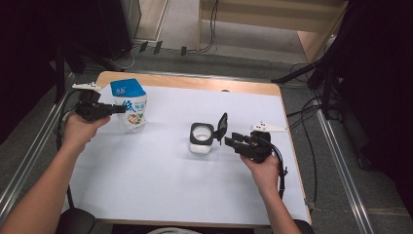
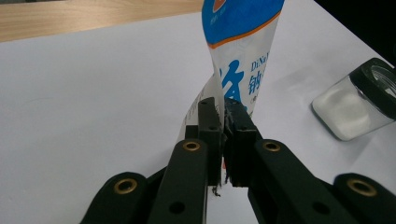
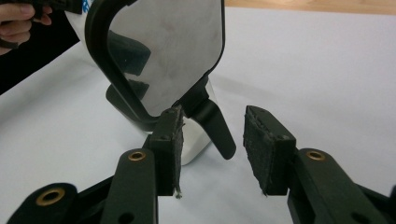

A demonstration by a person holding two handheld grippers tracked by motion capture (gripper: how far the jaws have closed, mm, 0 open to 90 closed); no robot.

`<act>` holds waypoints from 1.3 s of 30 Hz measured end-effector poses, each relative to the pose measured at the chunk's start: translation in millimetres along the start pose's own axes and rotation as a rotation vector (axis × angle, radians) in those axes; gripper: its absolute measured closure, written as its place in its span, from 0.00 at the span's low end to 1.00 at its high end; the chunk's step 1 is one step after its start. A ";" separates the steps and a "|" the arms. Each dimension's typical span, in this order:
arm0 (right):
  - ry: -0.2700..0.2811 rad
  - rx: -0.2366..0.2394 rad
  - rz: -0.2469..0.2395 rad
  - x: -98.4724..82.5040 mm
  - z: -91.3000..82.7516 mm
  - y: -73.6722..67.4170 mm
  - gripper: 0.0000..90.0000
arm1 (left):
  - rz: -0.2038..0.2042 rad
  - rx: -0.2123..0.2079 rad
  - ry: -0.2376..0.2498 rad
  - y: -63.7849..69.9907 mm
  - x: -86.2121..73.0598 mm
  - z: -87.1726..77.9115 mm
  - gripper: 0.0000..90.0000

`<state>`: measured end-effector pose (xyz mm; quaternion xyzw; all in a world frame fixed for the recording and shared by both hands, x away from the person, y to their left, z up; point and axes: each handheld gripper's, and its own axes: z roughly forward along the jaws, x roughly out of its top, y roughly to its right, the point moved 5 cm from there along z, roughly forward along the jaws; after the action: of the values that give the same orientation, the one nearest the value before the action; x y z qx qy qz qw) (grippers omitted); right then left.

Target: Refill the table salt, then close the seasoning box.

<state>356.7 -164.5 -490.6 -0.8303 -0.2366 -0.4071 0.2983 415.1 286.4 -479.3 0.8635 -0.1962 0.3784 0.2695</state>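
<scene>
While the blue-and-white pouch (image 1: pixel 130 105) is being pinched at its side by the left gripper (image 1: pixel 119 109), whose jaws are clamped together on the film, it's being kept upright at about 10 o'clock on the white table (image 1: pixel 146 190). The glass jar (image 1: pixel 201 139) of white powder is sitting near the centre, its hinged lid (image 1: pixel 222 127) already flipped open and standing up. The right gripper (image 1: pixel 230 140) is being held just at 3 o'clock of the jar, jaws apart, gripping nothing. So the opening looks done; the pouring from pouch to jar probably isn't started yet, and closing the lid is left too.
</scene>
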 end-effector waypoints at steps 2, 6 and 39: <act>0.000 -0.003 0.001 0.6 0.6 1.5 0.67 | 0.007 -0.006 0.000 0.3 -0.8 -0.9 0.95; -0.003 -0.005 0.005 3.3 1.9 2.4 0.68 | 0.005 -0.005 0.014 1.6 -1.2 -1.1 0.93; 0.013 0.064 0.009 40.4 15.7 -1.3 0.99 | 0.034 0.042 -0.015 26.4 -39.1 -37.6 0.51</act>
<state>386.8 -146.7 -464.9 -0.8186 -0.2439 -0.4034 0.3281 355.3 294.2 -479.2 0.8684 -0.2048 0.3802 0.2434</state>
